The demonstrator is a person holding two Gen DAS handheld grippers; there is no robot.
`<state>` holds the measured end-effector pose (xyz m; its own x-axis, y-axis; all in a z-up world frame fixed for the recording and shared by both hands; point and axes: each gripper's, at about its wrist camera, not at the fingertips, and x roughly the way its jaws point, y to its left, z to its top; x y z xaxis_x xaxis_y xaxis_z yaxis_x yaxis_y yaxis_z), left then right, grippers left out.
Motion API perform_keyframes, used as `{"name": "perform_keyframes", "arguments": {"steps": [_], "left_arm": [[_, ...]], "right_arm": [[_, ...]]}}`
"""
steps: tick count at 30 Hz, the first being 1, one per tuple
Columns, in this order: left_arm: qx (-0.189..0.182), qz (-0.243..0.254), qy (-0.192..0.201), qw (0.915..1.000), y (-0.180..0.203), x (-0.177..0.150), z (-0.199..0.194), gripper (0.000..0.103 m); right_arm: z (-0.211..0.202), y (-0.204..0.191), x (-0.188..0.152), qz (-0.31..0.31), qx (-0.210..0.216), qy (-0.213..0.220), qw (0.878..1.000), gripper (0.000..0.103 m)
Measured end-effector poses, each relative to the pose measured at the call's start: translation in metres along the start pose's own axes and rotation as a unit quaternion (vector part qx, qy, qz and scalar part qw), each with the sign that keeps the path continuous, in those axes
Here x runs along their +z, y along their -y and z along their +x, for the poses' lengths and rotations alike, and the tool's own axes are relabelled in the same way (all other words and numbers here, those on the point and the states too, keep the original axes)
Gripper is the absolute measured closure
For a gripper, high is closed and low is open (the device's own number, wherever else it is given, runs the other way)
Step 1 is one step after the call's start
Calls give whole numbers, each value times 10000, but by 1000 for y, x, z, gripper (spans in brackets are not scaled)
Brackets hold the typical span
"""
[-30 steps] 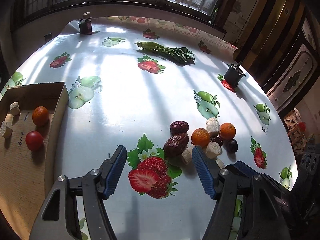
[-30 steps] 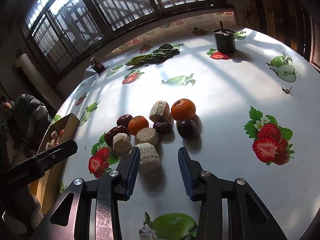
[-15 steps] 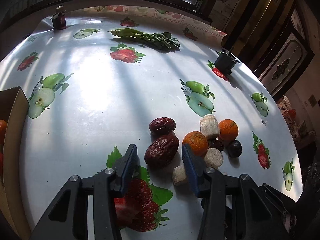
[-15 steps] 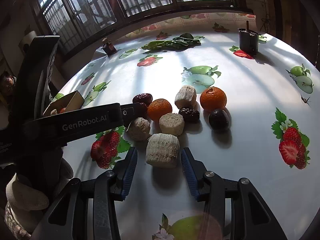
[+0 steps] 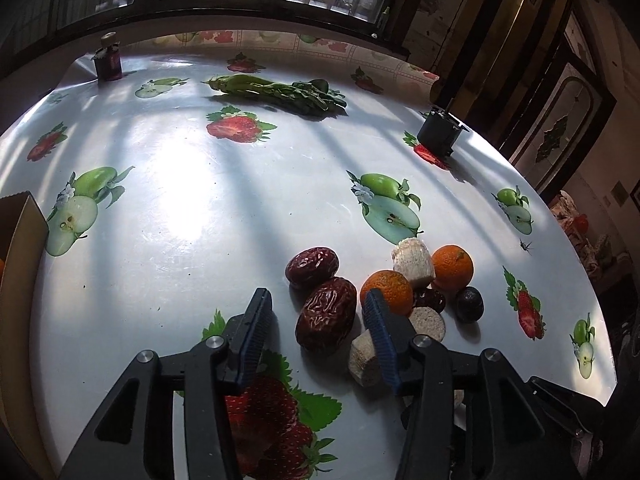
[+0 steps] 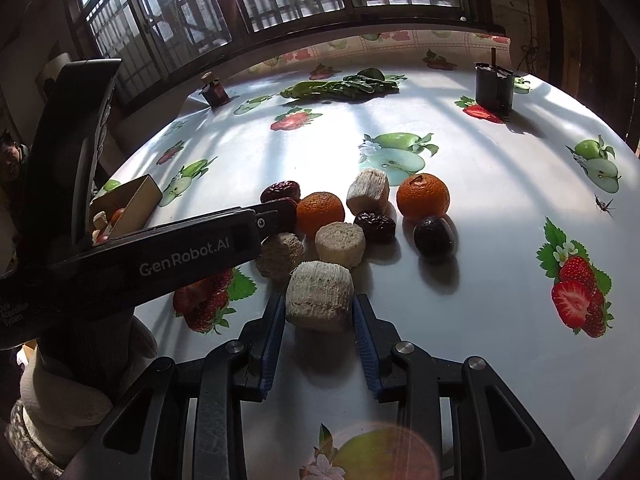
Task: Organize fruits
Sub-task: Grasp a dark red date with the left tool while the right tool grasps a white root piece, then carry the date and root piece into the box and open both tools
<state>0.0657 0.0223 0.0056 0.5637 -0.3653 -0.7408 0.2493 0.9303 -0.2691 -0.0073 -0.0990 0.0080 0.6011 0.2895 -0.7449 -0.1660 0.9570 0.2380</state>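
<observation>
A pile of fruit lies on the fruit-print tablecloth: two oranges (image 5: 387, 292) (image 5: 453, 266), two wrinkled red dates, a dark plum (image 5: 469, 303) and several pale chunks. My left gripper (image 5: 316, 296) straddles the larger date (image 5: 326, 314). Its jaws are opening, with gaps on both sides of the date. My right gripper (image 6: 318, 302) is closing on the nearest pale chunk (image 6: 320, 292), and both blue pads touch its sides. The left tool's body (image 6: 180, 252) crosses the right wrist view. A cardboard box (image 6: 136, 200) with some fruit in it stands at the left.
Leafy greens (image 5: 280, 92), a small jar (image 5: 109, 60) and a dark cup (image 5: 438, 132) stand at the far side of the table. A gloved hand (image 6: 72, 392) holds the left tool. A spider-like insect (image 6: 604, 205) sits at the right.
My left gripper moved forward over the printed strawberry and narrowed around the large date; the box slid almost out of its view. My right gripper advanced around the pale chunk and narrowed onto it.
</observation>
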Motion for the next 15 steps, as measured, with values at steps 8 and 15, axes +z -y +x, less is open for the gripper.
{"name": "perform_keyframes", "arguments": {"steps": [8,15], "left_arm": [[-3,161,-1,9999,7,-6,-5,77],[54,16,188,9998,7,-11,-39,77]], "right_arm": [[0,-4,-2,-112,83,23,9999,66],[-10,-12,-4,-224,-1,230,9995,66]]}}
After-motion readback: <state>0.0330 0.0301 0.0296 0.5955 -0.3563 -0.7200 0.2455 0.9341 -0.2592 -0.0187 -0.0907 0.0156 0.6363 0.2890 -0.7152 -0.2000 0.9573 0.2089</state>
